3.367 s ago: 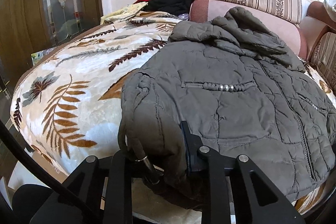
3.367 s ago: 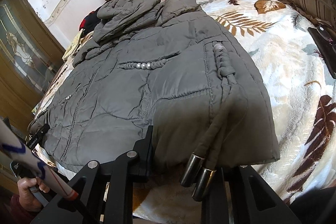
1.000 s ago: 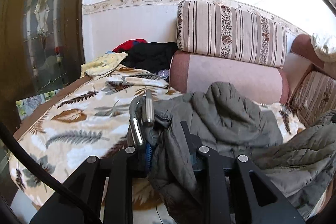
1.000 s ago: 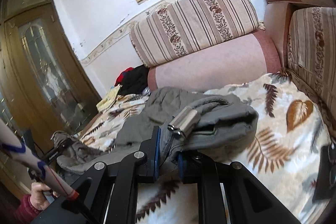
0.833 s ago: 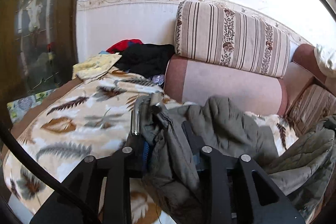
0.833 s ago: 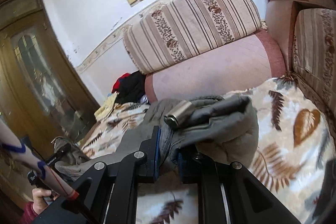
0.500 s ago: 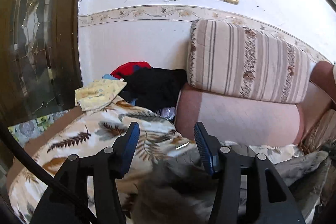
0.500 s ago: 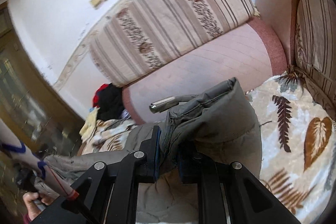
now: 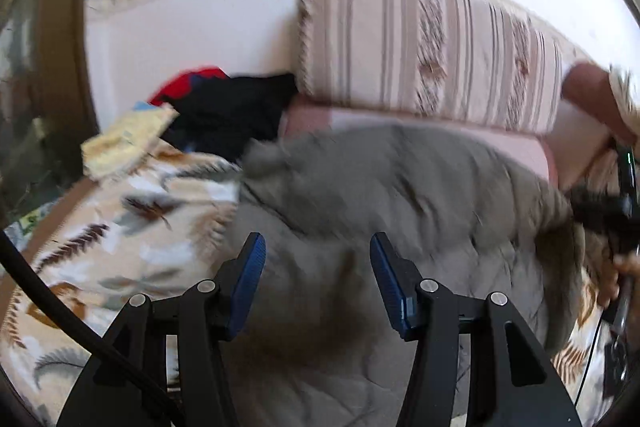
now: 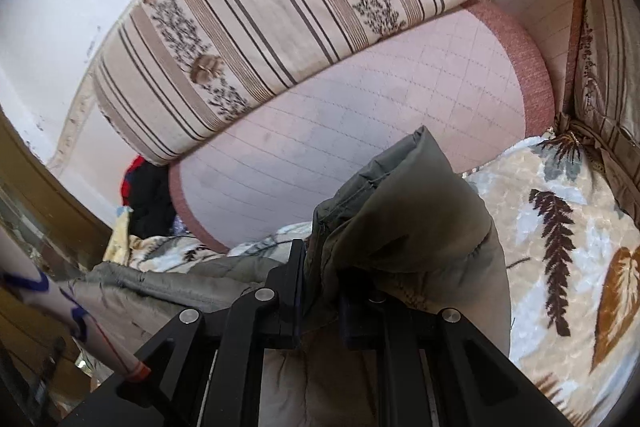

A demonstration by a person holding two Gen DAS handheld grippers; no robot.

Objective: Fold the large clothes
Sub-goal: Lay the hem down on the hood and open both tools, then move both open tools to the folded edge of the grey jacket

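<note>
A grey quilted jacket (image 9: 380, 195) lies folded over on the leaf-patterned blanket (image 9: 132, 211), blurred by motion. My left gripper (image 9: 318, 263) is open and empty just above the jacket's near part. My right gripper (image 10: 320, 291) is shut on the jacket's hem (image 10: 404, 223) and holds that corner raised toward the pink bolster (image 10: 360, 147). The right gripper and the hand holding it show at the right edge of the left wrist view (image 9: 608, 219).
A striped cushion (image 9: 428, 51) rests on the pink bolster against the white wall. Black and red clothes (image 9: 228, 107) and a yellow cloth (image 9: 124, 139) lie at the back left. A second striped cushion (image 10: 608, 75) stands at right. A wooden door (image 10: 48, 203) is at left.
Both grippers carried the jacket's hem up and toward the bolster, folding it over. My left gripper has opened and let go of its corner, and the jacket has dropped below it.
</note>
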